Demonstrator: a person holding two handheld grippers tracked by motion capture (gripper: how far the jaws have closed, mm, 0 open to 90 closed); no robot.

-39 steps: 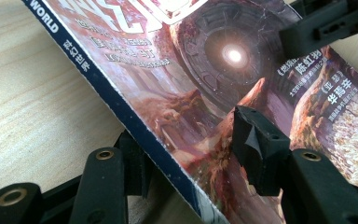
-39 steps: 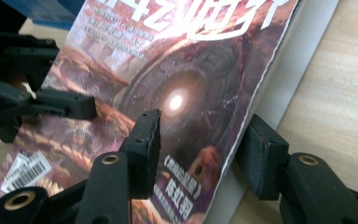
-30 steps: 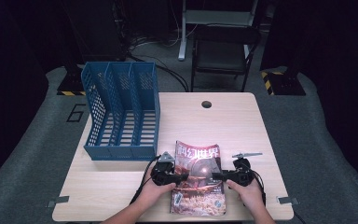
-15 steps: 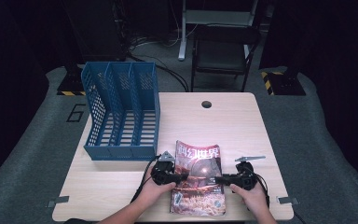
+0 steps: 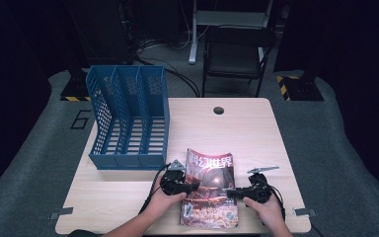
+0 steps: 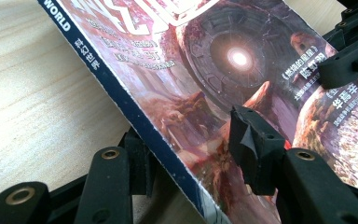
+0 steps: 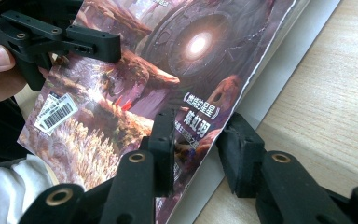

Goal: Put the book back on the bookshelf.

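A magazine (image 5: 209, 190) with a reddish space cover lies near the table's front edge. My left gripper (image 5: 191, 186) is at its spine side. In the left gripper view one jaw sits under the spine and the other over the cover (image 6: 205, 70), and the left gripper (image 6: 191, 135) is open, with a wide gap around the tilted magazine. My right gripper (image 5: 231, 193) straddles the opposite page edge. Its jaws have just been closing. In the right gripper view the right gripper (image 7: 198, 133) has the magazine's (image 7: 168, 60) edge between its pads, which are still apart.
A blue three-slot file rack (image 5: 128, 118) stands at the table's back left. The wooden table (image 5: 246, 133) has a cable hole (image 5: 218, 110) at its far edge. A black chair (image 5: 237, 54) stands behind the table. Both hands come in from the front edge.
The right gripper has shifted slightly toward the front of the table and its jaws have narrowed around the magazine's right edge. The left gripper and the magazine have stayed put.
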